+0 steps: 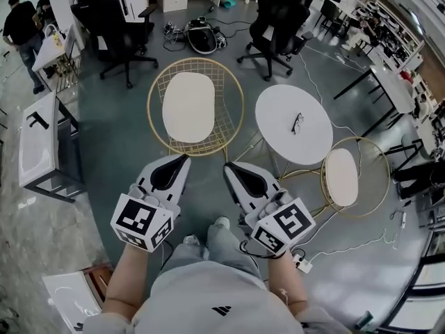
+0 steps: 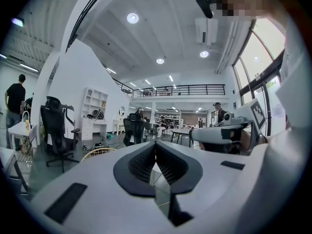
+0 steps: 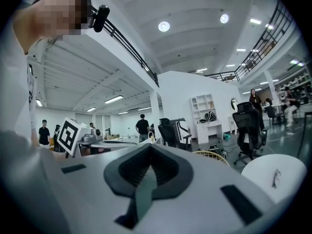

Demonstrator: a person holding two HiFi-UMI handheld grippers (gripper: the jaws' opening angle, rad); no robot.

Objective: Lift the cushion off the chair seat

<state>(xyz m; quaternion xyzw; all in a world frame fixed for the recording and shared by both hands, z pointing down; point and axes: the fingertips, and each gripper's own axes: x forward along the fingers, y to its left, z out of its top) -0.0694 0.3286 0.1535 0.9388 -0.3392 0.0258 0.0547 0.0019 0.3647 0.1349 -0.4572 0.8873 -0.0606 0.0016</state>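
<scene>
left gripper (image 1: 184, 160): jaws fully together, nothing between the pads, touching nothing; held level in front of the person, tips toward the chair. right gripper (image 1: 228, 167): jaws likewise closed on nothing, level, beside the left one but apart from it.

cushion (image 1: 188, 106): cream, oblong, lying flat on the seat of the gold wire chair (image 1: 235, 89), just beyond both sets of tips, touched by neither.

head view only: round white table (image 1: 278, 141) to the right of that chair, eyeglasses (image 1: 297, 122) on top; second wire chair (image 1: 381, 160) with a second cushion (image 1: 342, 178), near the table; two black office chairs (image 1: 122, 33) further off; white power strip (image 1: 303, 261) on the grey floor.

left gripper view only: ceiling lamps (image 2: 132, 17), mezzanine railing (image 2: 195, 89), white shelf unit (image 2: 95, 112); the right gripper seen side-on at right; of the gold wire chair only its top rim shows.

right gripper view only: the left gripper's marker cube (image 3: 70, 134) at left; the round white table's edge at lower right, eyeglasses a small dark mark; standing people in the background.
</scene>
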